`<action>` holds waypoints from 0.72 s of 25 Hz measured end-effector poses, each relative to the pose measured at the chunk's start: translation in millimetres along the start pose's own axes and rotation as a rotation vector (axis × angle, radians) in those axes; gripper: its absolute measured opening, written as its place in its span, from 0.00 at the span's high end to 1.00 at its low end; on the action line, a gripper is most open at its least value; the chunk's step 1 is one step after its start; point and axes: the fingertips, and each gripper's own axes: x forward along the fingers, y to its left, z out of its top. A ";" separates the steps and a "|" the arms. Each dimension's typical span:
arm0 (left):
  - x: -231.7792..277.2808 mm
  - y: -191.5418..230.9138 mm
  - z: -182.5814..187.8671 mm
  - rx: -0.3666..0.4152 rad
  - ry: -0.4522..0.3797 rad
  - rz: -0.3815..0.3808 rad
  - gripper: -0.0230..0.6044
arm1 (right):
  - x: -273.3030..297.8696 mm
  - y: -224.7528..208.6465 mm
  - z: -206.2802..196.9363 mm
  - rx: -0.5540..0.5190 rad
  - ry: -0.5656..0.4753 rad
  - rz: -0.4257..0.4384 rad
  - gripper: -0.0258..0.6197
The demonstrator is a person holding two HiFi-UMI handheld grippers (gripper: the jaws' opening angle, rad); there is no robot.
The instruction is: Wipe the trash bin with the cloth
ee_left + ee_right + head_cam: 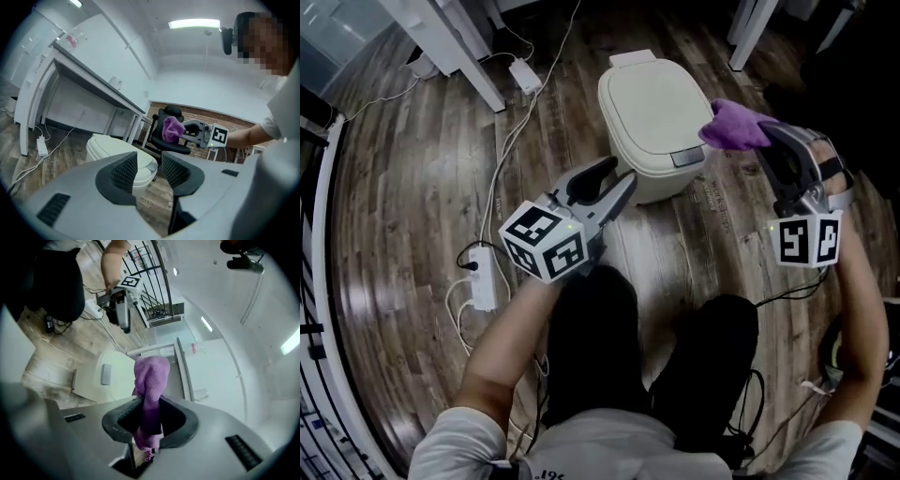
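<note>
Purple cloth (736, 127) in right gripper (149, 414), bin (654, 112) closed

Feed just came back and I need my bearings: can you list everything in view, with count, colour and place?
trash bin: one, cream, on the floor ahead
cloth: one, purple, in the jaws of the right hand-held gripper
power strip: one, white, floor at left
cables: several, white, floor at left
office chair: one, black, beyond the trash bin
left hand-held gripper: one, grey, open and empty, left of the trash bin
right hand-held gripper: one, grey, shut on the cloth
</note>
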 end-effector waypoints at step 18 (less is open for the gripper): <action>-64.2 26.7 65.7 -0.507 -0.381 0.044 0.58 | 109.1 16.8 168.8 0.125 0.208 0.093 0.82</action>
